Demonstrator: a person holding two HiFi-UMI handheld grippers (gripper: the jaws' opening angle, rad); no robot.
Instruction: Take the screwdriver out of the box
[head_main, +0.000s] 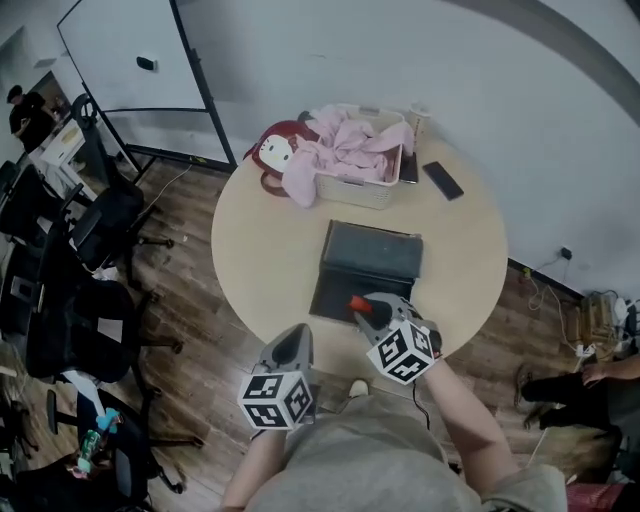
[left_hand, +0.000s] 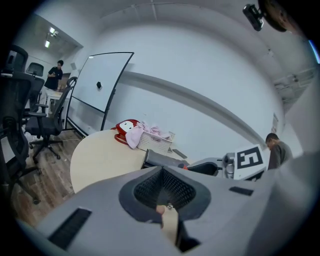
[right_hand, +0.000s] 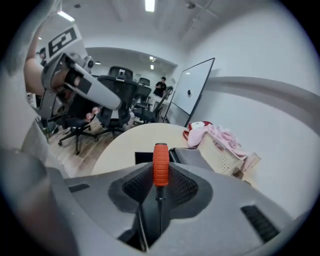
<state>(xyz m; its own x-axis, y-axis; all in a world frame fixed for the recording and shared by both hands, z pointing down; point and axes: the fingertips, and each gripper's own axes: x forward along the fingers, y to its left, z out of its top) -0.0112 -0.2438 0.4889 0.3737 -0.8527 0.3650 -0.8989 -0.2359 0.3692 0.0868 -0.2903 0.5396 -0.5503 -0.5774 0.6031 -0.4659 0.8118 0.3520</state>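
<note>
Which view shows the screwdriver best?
The right gripper view: the screwdriver stands between the tongs of the right gripper, with its orange handle and dark shaft both visible. The head view shows only a bit of orange handle over the dark box. The left gripper view shows just an orange speck.

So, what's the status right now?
Right gripper jaws shut on screwdriver. Left gripper shut, empty. Screwdriver held above open box. Nothing in the way.
</note>
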